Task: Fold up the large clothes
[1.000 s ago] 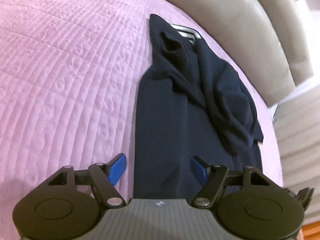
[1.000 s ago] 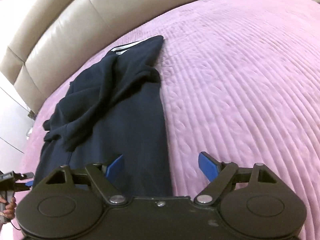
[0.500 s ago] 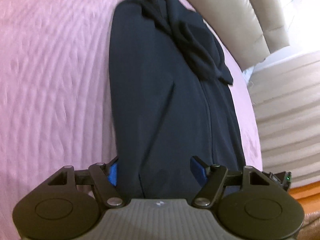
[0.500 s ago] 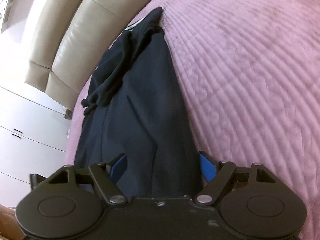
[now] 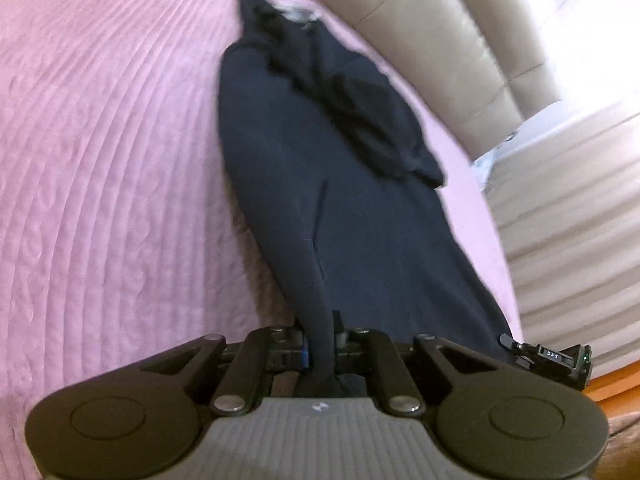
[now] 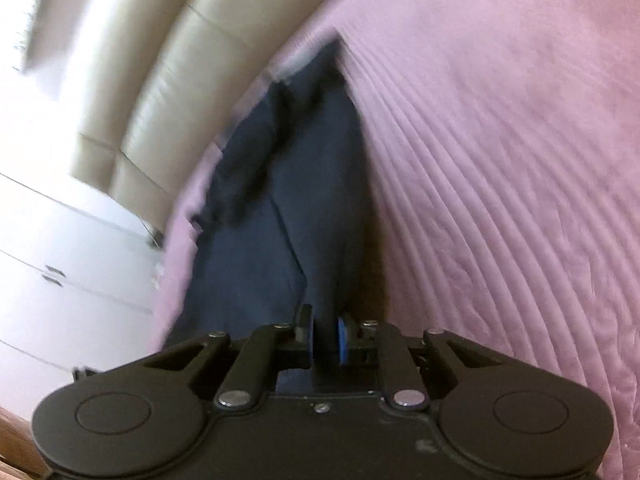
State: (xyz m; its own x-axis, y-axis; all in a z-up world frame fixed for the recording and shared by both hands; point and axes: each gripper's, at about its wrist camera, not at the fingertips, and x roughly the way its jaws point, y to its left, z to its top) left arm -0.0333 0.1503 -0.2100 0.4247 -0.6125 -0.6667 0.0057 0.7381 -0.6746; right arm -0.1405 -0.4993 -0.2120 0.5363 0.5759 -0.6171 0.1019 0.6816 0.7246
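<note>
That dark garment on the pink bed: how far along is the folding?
Early on. Done: the navy garment is already narrowed into a long strip on the pink bedspread, a sleeve bunched on top. In hand: the left gripper and right gripper each pinch its near edge. Left: folding it lengthwise.

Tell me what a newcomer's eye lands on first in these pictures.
A long navy garment stretches up the middle of the pink quilted bedspread, its far end bunched near the beige padded headboard. Nearest the cameras, the left hand-held gripper and the right hand-held gripper are each shut on its near edge.
</note>
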